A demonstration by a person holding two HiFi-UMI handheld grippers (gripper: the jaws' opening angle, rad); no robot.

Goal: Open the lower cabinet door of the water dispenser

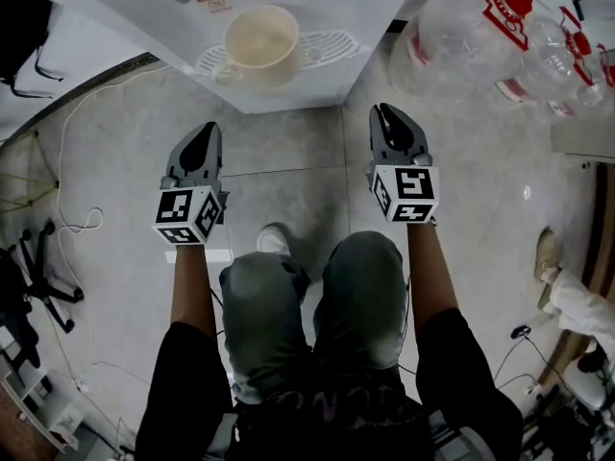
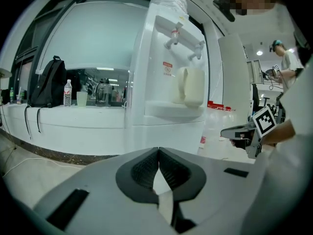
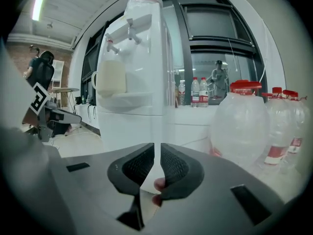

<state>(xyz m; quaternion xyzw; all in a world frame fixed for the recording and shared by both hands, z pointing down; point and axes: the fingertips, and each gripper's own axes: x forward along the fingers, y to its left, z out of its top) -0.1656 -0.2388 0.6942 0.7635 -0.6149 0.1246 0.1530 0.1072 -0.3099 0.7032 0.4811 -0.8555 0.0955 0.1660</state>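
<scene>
- Left gripper (image 1: 200,134): sits at 10 o'clock from the head view's centre and points toward 12 o'clock. The jaws are together, tips in contact, with nothing between them.
- Water dispenser (image 1: 288,89): stands at 12 o'clock, beyond both grippers and apart from them. A cream cup (image 1: 261,41) rests on its drip tray.
- Lower cabinet door (image 2: 166,137): the white front below the drip tray (at 12 o'clock from the left jaws in the left gripper view). Neither gripper touches it.
- Right gripper (image 1: 389,113): sits at 2 o'clock from centre. The jaws are parted by a narrow slit and hold nothing.
- Water bottles (image 1: 461,27): clear with red caps, at 1 o'clock from the right gripper, beside the dispenser.
</scene>
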